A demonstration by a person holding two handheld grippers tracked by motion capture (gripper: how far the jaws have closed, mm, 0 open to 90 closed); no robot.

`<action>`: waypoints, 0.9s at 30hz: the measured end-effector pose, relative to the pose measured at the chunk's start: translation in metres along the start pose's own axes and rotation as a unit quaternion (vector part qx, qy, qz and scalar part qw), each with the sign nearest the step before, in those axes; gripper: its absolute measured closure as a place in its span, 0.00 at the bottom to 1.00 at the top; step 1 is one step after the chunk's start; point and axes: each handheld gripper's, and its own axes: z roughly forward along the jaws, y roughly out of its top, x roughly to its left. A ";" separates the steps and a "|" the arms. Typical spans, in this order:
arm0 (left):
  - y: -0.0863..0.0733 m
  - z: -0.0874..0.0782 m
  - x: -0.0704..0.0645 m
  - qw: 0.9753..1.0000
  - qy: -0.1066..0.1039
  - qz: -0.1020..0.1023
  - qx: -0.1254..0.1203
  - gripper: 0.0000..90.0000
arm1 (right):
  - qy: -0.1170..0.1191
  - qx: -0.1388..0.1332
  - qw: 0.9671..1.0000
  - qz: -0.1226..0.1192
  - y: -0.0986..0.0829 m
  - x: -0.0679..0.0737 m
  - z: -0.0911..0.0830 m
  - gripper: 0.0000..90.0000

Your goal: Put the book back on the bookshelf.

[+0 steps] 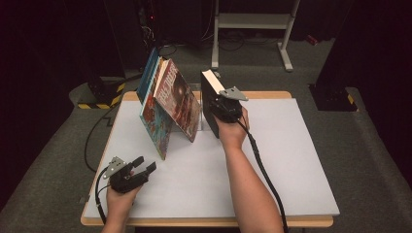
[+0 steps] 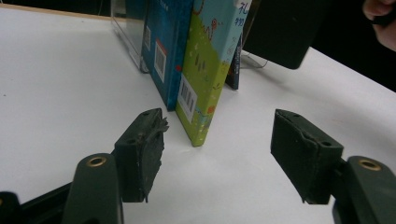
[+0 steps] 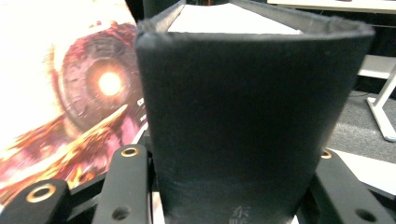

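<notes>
While right tongs [image 1: 219, 99] grip black book [image 3: 247, 116], left tongs [image 2: 217, 154] gape wide.

Bright tabletop, dark surroundings, soft close-ups

left gripper [image 1: 144, 166] — jaws apart | right gripper [image 1: 219, 104] — jaws clamped, arm extended

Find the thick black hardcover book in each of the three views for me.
High view: thick black hardcover book upright at table centre, clamped by the right gripper.
Left gripper view: its black cover at top right, behind the leaning books.
Right gripper view: its spine up close between the jaws.
Shared landmark: the fiery red-covered book beside it.
</notes>
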 end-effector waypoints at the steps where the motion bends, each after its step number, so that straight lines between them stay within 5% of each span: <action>1: 0.000 0.000 0.000 1.000 0.000 -0.001 -0.001 0.39 | -0.002 0.000 1.000 -0.001 0.001 0.000 0.004 0.60; 14: 0.000 0.002 0.000 1.000 -0.006 -0.005 -0.002 0.39 | -0.037 -0.001 0.999 0.001 -0.001 0.006 0.046 0.60; 23: -0.001 0.003 -0.001 1.000 -0.003 -0.002 0.003 0.39 | -0.035 0.010 0.999 0.004 -0.009 0.008 0.041 0.57; 27: -0.001 0.004 -0.003 1.000 -0.002 -0.002 0.003 0.39 | -0.010 0.018 1.000 0.015 -0.014 0.004 0.029 0.53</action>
